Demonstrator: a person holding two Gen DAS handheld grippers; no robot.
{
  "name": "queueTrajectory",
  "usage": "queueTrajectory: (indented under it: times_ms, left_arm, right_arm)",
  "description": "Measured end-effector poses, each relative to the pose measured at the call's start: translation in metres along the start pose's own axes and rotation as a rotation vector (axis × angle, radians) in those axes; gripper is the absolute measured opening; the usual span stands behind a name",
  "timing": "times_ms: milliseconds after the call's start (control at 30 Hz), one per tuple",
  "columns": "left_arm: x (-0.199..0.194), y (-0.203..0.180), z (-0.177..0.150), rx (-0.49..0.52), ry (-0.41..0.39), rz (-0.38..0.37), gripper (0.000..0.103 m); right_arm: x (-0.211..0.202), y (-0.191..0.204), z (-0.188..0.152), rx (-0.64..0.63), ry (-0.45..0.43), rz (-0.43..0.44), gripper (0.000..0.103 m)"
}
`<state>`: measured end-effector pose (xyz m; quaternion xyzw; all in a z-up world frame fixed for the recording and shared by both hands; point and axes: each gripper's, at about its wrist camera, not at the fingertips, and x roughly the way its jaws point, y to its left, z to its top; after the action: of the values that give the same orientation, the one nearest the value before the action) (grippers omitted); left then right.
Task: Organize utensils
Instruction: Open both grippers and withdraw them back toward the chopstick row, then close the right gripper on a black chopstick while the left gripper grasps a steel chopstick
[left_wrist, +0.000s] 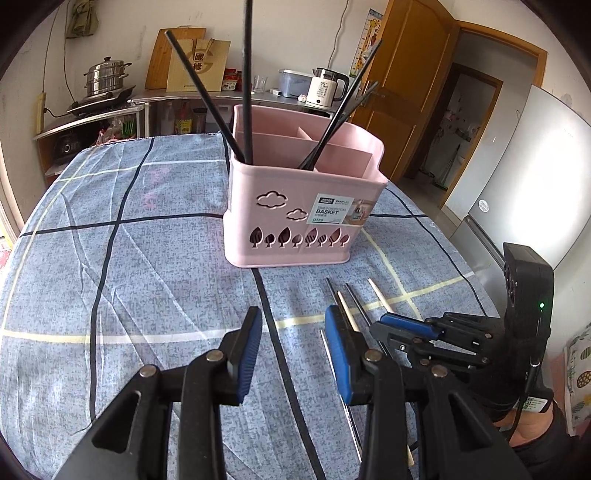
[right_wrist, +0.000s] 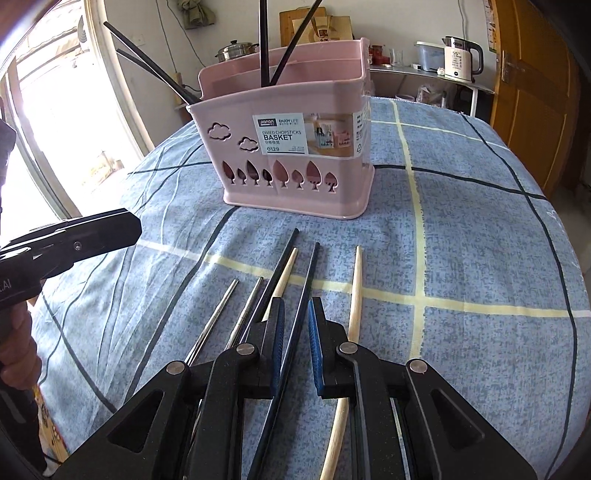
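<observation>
Your right gripper (right_wrist: 295, 332) hangs over the chopsticks on the cloth (right_wrist: 480, 258), jaws narrowly parted and empty, astride a black chopstick (right_wrist: 308, 273) whose long axis runs toward the basket (right_wrist: 295, 177). Wooden ones (right_wrist: 355, 291) and steel ones (right_wrist: 221, 314) lie just beside it and could snag. Your left gripper (left_wrist: 293, 350) is part open, empty, farther left.

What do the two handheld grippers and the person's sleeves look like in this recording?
Both the left gripper and the right gripper are matte black linkage frames with silver pivot pins and ribbed blue pads on the jaws. The right gripper's black housing shows a green light, a white sticker and a thin black cable. A dark sleeve covers the wrist.
</observation>
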<state>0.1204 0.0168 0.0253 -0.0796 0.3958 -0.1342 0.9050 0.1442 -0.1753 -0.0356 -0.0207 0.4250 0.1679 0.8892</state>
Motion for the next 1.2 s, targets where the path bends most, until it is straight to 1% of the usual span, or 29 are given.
queueTrajectory:
  times_ms: [133,233,433,533,700,867,1000,1033,1100,1200]
  left_arm:
    - [0.01,0.0,0.001,-0.002,0.025,0.004,0.037]
    - [0.019,-0.002,0.004,-0.001,0.056,0.001,0.037]
    - [0.048,-0.017,0.009,0.018,0.134,-0.021,0.037]
    - [0.063,-0.025,0.014,0.023,0.159,-0.025,0.037]
    - [0.086,-0.034,0.023,0.029,0.183,-0.015,0.037]
    - [0.105,-0.037,0.024,0.019,0.202,0.015,0.037]
    - [0.11,-0.044,0.026,0.05,0.188,0.043,0.037]
    - [0.111,-0.046,0.026,0.064,0.185,0.055,0.036]
    - [0.111,-0.047,0.025,0.082,0.178,0.074,0.03]
    - [0.108,-0.042,0.024,0.077,0.176,0.081,0.024]
  right_arm:
    - [0.007,0.0,0.002,-0.014,0.011,-0.02,0.013]
    - [0.006,-0.003,0.003,-0.013,0.013,-0.03,0.008]
    - [0.002,-0.012,0.003,0.004,0.012,-0.041,0.008]
    - [0.0,-0.016,0.001,0.016,0.011,-0.035,0.008]
    - [-0.002,-0.022,-0.001,0.03,0.006,-0.019,0.008]
    - [-0.002,-0.023,-0.001,0.03,0.003,-0.008,0.008]
    - [-0.001,-0.024,-0.001,0.032,0.002,0.0,0.008]
    - [-0.001,-0.024,-0.001,0.032,0.002,0.001,0.008]
    - [-0.001,-0.025,-0.002,0.033,0.001,0.003,0.008]
    - [-0.001,-0.025,-0.002,0.031,0.002,0.001,0.008]
